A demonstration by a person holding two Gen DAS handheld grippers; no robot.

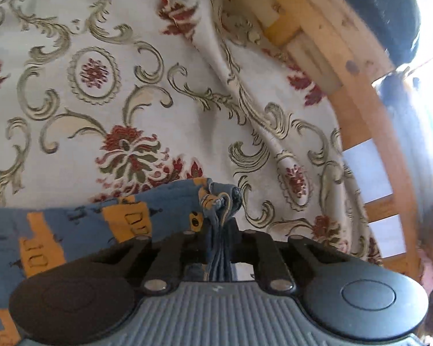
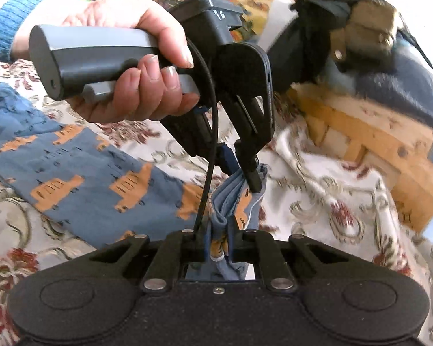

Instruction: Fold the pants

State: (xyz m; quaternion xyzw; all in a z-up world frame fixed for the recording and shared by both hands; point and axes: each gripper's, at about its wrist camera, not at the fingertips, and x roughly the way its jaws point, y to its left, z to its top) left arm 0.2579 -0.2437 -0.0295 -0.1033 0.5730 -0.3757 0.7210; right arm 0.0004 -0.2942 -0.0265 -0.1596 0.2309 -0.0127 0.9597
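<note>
The pants (image 2: 83, 173) are blue with orange truck prints and lie across a floral bedspread. In the left wrist view the pants (image 1: 80, 230) stretch off to the left, and my left gripper (image 1: 218, 230) is shut on a bunched edge of them. In the right wrist view my right gripper (image 2: 219, 239) is shut on a gathered fold of the same fabric. Just ahead of it, the left gripper (image 2: 246, 173), held by a hand (image 2: 135, 66), pinches the cloth from above. Both grippers grip the pants a short distance apart.
The cream floral bedspread (image 1: 101, 86) covers the bed and is wrinkled toward the right. A wooden slatted frame (image 1: 358, 92) runs along the right side. Dark fuzzy cloth (image 2: 369, 57) lies on the wooden frame (image 2: 375, 135).
</note>
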